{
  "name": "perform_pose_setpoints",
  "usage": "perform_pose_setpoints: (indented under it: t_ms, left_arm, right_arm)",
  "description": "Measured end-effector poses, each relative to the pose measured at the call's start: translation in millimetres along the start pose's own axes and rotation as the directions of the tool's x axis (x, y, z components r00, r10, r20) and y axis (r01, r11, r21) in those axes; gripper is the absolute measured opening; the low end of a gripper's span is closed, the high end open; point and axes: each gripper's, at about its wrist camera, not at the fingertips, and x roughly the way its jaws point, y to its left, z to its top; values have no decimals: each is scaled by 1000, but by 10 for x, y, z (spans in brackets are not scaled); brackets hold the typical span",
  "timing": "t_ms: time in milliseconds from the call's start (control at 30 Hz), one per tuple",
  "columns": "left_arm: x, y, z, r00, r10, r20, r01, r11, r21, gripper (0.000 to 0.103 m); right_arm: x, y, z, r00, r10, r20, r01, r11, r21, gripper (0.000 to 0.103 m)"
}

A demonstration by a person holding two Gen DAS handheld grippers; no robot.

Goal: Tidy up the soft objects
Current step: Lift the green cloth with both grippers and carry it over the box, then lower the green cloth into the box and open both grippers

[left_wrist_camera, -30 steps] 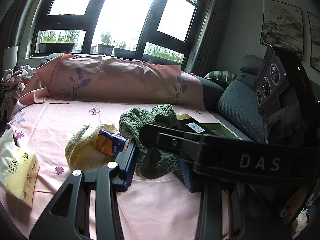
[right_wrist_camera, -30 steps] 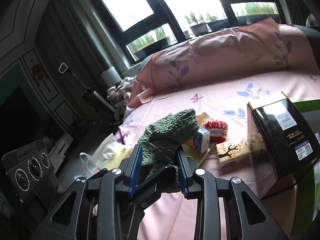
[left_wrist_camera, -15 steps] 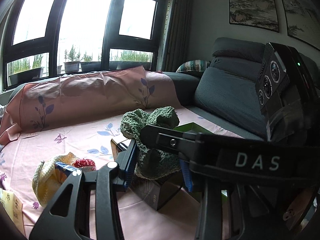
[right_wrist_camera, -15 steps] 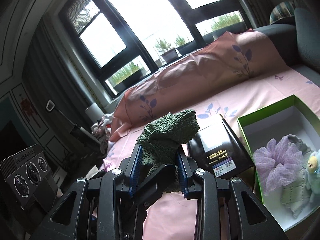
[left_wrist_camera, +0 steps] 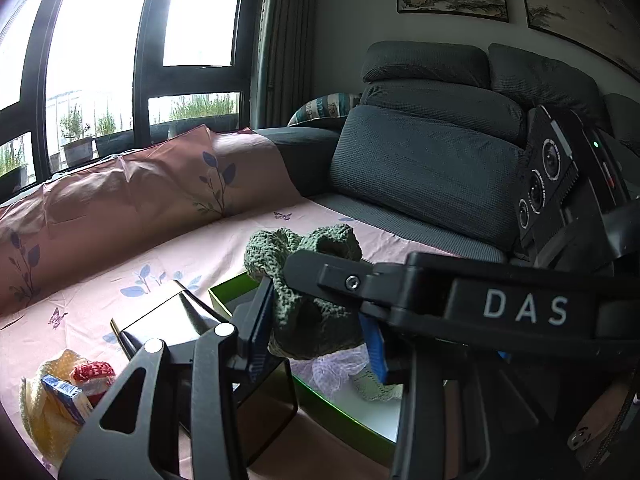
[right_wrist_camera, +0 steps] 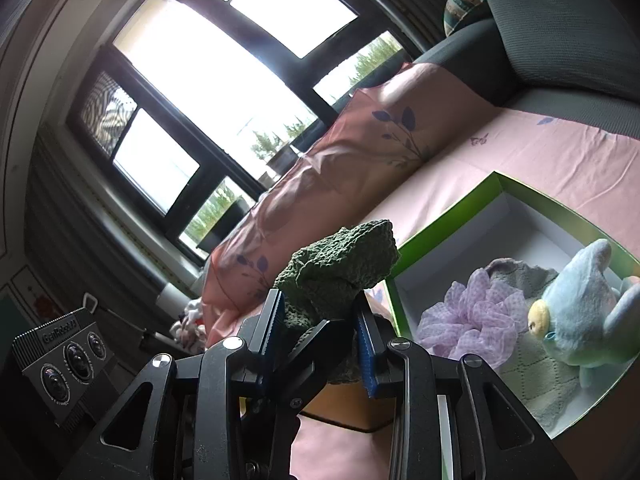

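Note:
A dark green knitted cloth (left_wrist_camera: 304, 292) hangs bunched in the air, held from both sides. My left gripper (left_wrist_camera: 316, 336) is shut on its lower part between the blue pads. My right gripper (right_wrist_camera: 320, 332) is shut on the same cloth (right_wrist_camera: 340, 268); its black arm marked DAS (left_wrist_camera: 520, 308) crosses the left wrist view. The cloth hangs over the near left corner of an open green box (right_wrist_camera: 500, 184) with a white inside. In the box lie a lilac scrunchie (right_wrist_camera: 472, 320), a grey-green knitted piece (right_wrist_camera: 532, 364) and a pale blue plush toy (right_wrist_camera: 580, 320).
A black glossy box (left_wrist_camera: 168, 320) stands just left of the green box (left_wrist_camera: 232, 292) on the pink sheet (left_wrist_camera: 120, 272). Farther left a yellow knitted item (left_wrist_camera: 44, 412) holds a blue carton (left_wrist_camera: 64, 392) and a red piece (left_wrist_camera: 94, 372). Dark grey sofa cushions (left_wrist_camera: 420, 168) rise behind.
Both grippers have carried the green cloth to the right, from over the yellow knit and cartons, past the black box, to the green box. Both views have rolled.

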Motion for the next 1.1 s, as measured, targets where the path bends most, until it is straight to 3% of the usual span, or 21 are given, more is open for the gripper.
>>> perform_pose_setpoints:
  t_ms: [333,1100]
  left_arm:
    - [328,-221,49,996,-73,-44,75,996,44,40]
    - [708,-325,-3,983,-126,-130,130,991,23,41]
  right_arm:
    - [-172,-378,73,996,-62,61,54,992,117,34]
    - [-177,-759,64,991,-130,44,114,959,261,35]
